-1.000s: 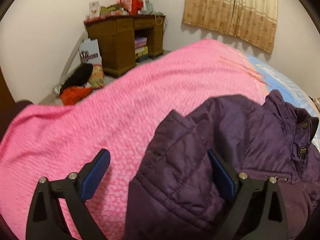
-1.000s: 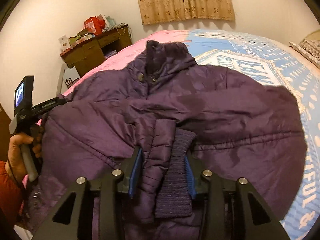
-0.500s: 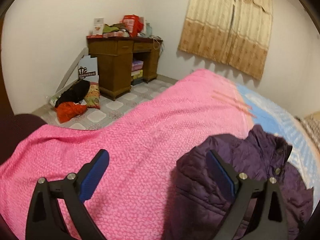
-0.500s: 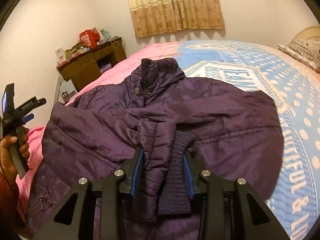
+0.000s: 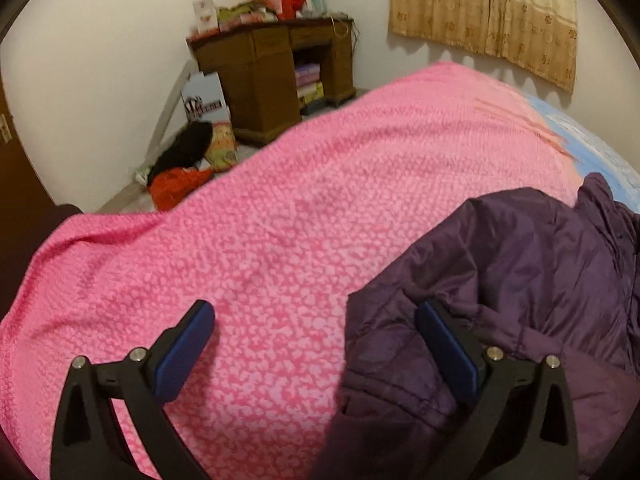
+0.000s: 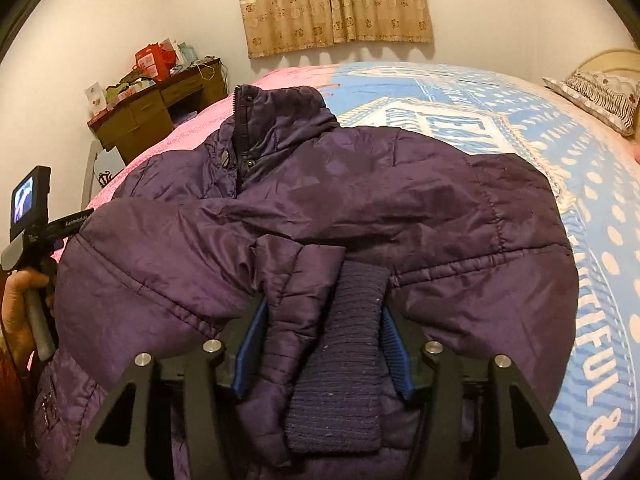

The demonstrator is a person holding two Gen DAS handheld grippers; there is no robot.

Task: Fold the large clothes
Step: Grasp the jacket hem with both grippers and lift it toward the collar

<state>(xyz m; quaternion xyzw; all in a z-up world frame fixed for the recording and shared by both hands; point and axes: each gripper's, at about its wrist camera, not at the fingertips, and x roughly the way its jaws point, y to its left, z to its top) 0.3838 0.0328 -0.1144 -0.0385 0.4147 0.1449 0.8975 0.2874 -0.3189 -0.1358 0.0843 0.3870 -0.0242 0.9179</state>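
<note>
The purple padded jacket (image 6: 360,184) lies spread on the bed, collar toward the curtain (image 6: 332,0), partly on the pink blanket (image 5: 280,220) and partly on the blue bedspread (image 6: 560,140). One sleeve (image 6: 320,312), with its ribbed knit cuff, is folded across the front and lies between the fingers of the right gripper (image 6: 322,344); its jaws have just been opening, about half wide, and the pads seem no longer to press the sleeve. The left gripper (image 5: 316,344) stands wide open over the blanket, one finger above the jacket's edge, holding nothing. The desk (image 5: 280,76) has boxes stacked in its open shelf and clutter on top.
</note>
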